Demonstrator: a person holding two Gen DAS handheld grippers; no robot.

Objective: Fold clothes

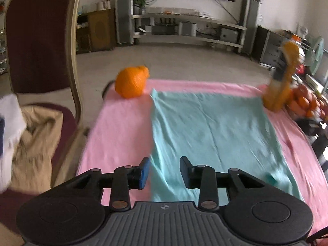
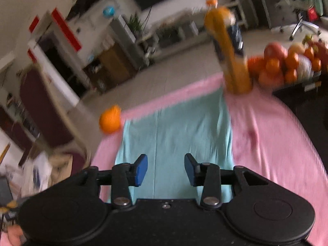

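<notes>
A teal garment point(image 1: 213, 129) lies flat in a folded rectangle on a pink-covered table point(image 1: 121, 127). My left gripper point(image 1: 165, 171) is open and empty, hovering above the garment's near left edge. In the right wrist view the same teal garment point(image 2: 174, 135) stretches away from me on the pink cloth point(image 2: 266, 143). My right gripper point(image 2: 166, 170) is open and empty, above the garment's near end. Both views are motion-blurred.
An orange ball-like object point(image 1: 131, 83) sits at the table's far left corner. An orange juice bottle point(image 1: 280, 78) stands at the far right, beside a pile of fruit point(image 2: 287, 63). A chair point(image 1: 41, 41) with beige and white clothes point(image 1: 34, 141) stands to the left.
</notes>
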